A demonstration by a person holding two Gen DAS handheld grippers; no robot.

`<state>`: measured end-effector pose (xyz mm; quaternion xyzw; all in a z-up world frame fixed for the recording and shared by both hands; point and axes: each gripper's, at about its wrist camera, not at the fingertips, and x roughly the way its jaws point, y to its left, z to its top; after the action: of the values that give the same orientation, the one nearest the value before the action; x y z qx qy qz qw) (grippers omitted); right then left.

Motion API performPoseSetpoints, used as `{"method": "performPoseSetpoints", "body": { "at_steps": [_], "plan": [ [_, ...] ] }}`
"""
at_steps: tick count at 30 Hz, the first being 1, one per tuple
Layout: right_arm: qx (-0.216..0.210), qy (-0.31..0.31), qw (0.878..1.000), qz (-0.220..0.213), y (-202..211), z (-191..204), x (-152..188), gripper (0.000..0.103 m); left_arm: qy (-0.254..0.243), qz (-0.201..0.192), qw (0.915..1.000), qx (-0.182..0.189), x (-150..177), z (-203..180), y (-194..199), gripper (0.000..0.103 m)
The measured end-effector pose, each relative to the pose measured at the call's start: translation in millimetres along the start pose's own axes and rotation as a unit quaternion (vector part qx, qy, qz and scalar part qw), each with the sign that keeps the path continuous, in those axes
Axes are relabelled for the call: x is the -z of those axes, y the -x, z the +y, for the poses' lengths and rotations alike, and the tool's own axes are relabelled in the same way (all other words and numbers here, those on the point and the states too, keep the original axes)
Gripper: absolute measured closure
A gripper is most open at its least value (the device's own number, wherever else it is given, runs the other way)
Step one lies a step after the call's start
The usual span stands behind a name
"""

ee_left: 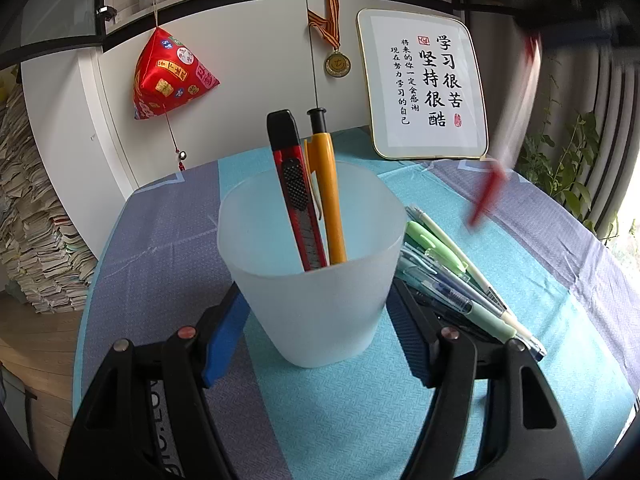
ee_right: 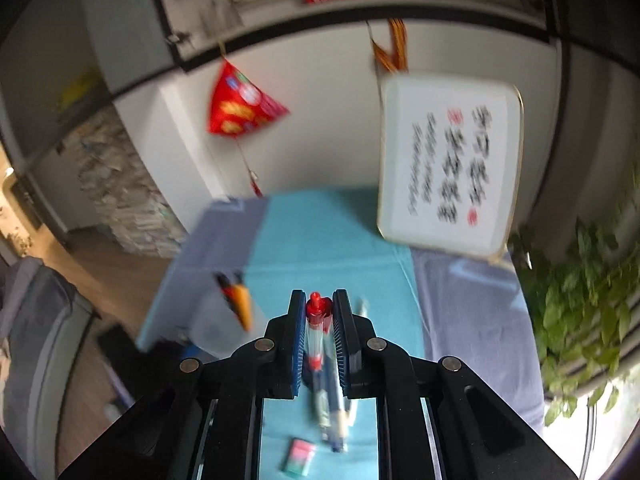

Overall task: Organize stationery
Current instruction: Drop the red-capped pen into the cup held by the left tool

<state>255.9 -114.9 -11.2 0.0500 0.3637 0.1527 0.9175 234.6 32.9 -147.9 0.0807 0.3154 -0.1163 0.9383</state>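
Note:
My left gripper (ee_left: 316, 300) is shut on a frosted white cup (ee_left: 316, 272) standing on the table. The cup holds a red utility knife (ee_left: 294, 188) and an orange pen (ee_left: 326, 184). A pile of several pens (ee_left: 460, 276) lies just right of the cup. My right gripper (ee_right: 318, 304) is shut on a red-capped clear pen (ee_right: 316, 320) and holds it above the table; the pen shows blurred in the left wrist view (ee_left: 492, 188). The cup with the orange pen (ee_right: 242, 308) is low left in the right wrist view.
A framed calligraphy board (ee_left: 424, 84) leans on the white cabinet at the table's back. A red pouch (ee_left: 172, 76) and a medal (ee_left: 338, 64) hang there. A green eraser (ee_right: 300, 456) and more pens (ee_right: 336, 420) lie under my right gripper. A plant (ee_right: 580, 308) stands right.

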Motion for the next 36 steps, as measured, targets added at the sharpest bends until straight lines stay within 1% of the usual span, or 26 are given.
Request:
{"method": "performPoseSetpoints", "body": {
  "at_steps": [4, 8, 11, 13, 17, 22, 28, 31, 36],
  "plan": [
    [-0.021, 0.02, 0.999, -0.024, 16, 20, -19, 0.089, 0.0, 0.0, 1.0, 0.0, 0, 0, 0, 0.034],
    [-0.029, 0.041, 0.998, -0.049, 30, 40, -32, 0.089, 0.0, 0.0, 1.0, 0.0, 0, 0, 0, 0.034],
    [-0.044, 0.053, 0.996, -0.054, 35, 54, -38, 0.089, 0.0, 0.0, 1.0, 0.0, 0, 0, 0, 0.034],
    [-0.048, 0.061, 0.996, -0.052, 29, 62, -39, 0.089, 0.0, 0.0, 1.0, 0.0, 0, 0, 0, 0.034],
    [-0.054, 0.064, 0.996, -0.033, 11, 66, -35, 0.089, 0.0, 0.0, 1.0, 0.0, 0, 0, 0, 0.034],
    [-0.044, 0.063, 0.997, 0.003, -19, 63, -24, 0.089, 0.0, 0.0, 1.0, 0.0, 0, 0, 0, 0.034],
    [-0.048, 0.058, 0.996, 0.05, -49, 57, -9, 0.089, 0.0, 0.0, 1.0, 0.0, 0, 0, 0, 0.034],
    [-0.051, 0.054, 0.995, 0.07, -60, 54, -2, 0.089, 0.0, 0.0, 1.0, 0.0, 0, 0, 0, 0.034],
    [-0.058, 0.046, 0.993, 0.09, -67, 52, 5, 0.088, 0.0, 0.0, 1.0, 0.0, 0, 0, 0, 0.034]
  ]
}}
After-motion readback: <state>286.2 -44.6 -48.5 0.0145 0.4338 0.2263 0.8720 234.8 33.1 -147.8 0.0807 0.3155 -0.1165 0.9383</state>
